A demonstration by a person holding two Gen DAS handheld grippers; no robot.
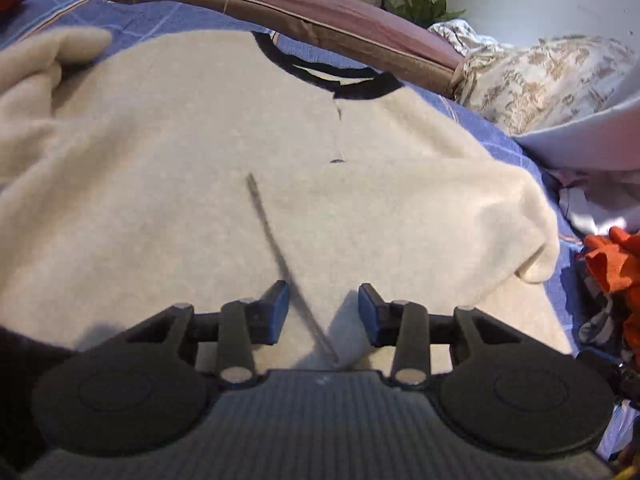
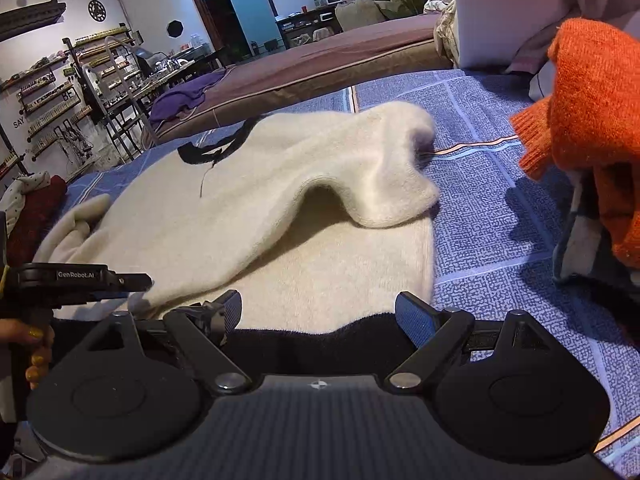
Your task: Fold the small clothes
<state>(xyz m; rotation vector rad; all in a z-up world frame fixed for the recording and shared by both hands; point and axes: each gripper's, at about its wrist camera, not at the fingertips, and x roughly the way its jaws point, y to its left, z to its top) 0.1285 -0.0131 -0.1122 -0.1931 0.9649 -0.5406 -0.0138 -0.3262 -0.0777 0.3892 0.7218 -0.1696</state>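
Item: cream sweater [image 1: 240, 152], fleecy knit with a black neckband [image 1: 352, 84] and a black hem band [image 2: 320, 344], lying spread on a blue patterned bedspread [image 2: 500, 216].

Nearest: the left gripper [image 1: 323, 312] is hovering low over the sweater body, its blue pads [image 1: 280, 312] standing moderately apart and gripping nothing; a thin dark strand [image 1: 276, 248] is running diagonally between them across the cloth. The right gripper [image 2: 318, 312] is sitting at the hem, jaws spread wide, the black band lying in the gap between them; whether the pads are touching the band cannot be told.

Edges and room: to the right of the hem, flat bedspread is showing bare as far as a heap of clothes topped by an orange knit [image 2: 592, 120]. On the left the other gripper's handle [image 2: 76, 280], labelled GenRobot.AI, is jutting in over the sweater's near edge, held by a hand [image 2: 38, 356] with yellow nails.

Middle: the sweater's right sleeve [image 2: 384, 184] is lying folded over the body, humped, with a soft rounded cuff. The left sleeve [image 1: 52, 52] is lying bunched at the far left edge.

Far: the neckband is lying near the bedspread's far edge. Beyond it a mauve mattress [image 2: 320, 64] is running across, with a purple garment [image 2: 184, 96] draped on its corner and a floral quilt [image 1: 540, 76] at the right.
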